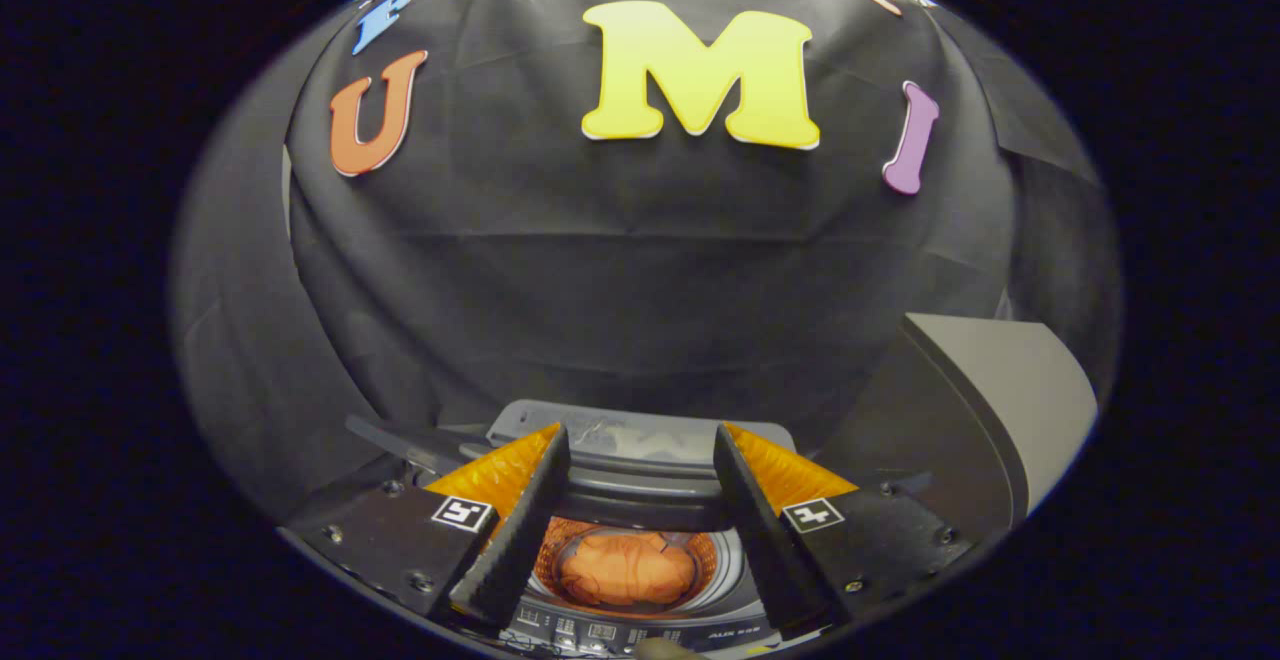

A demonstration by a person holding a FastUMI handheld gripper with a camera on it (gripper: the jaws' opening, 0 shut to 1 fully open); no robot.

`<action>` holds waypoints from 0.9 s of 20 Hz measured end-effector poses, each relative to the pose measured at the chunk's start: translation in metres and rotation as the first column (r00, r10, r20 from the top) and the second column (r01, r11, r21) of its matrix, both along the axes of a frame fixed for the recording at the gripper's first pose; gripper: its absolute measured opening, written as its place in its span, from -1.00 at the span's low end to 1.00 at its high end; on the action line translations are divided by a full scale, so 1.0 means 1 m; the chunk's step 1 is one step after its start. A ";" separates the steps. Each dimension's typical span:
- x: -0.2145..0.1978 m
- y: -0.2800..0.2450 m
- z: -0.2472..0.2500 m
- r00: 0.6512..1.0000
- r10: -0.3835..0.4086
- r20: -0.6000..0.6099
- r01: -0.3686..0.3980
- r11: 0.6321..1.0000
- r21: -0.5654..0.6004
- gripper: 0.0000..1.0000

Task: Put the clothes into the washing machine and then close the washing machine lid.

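A small grey top-loading washing machine (640, 630) stands below and just ahead of my fingers. Its lid (640, 440) is raised at the back, so the round drum lies open. Orange clothes (627, 568) sit bunched inside the drum, seen through the gap between my fingers. My gripper (640, 460) hovers above the machine, open, with nothing between its black, orange-backed fingers (520, 520). The left finger and the right one stand wide apart on either side of the drum opening.
A grey box-like surface (1010, 390) rises to the right of the machine, close to my right finger. The control panel (600, 632) with buttons runs along the machine's near edge. Black cloth walls close in behind and on both sides.
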State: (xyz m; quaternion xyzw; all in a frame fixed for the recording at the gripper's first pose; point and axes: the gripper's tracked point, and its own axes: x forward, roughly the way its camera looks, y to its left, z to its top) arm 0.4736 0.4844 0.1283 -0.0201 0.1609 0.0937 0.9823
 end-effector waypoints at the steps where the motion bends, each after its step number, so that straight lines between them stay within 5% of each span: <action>1: -0.001 -0.001 -0.012 0.999 0.001 -0.038 -0.001 1.000 -0.003 0.91; 7: -0.012 -0.006 -0.067 0.982 -0.001 -0.189 -0.006 0.999 -0.036 0.93; 18: -0.017 -0.004 -0.052 0.983 0.020 -0.181 -0.023 1.000 -0.015 0.93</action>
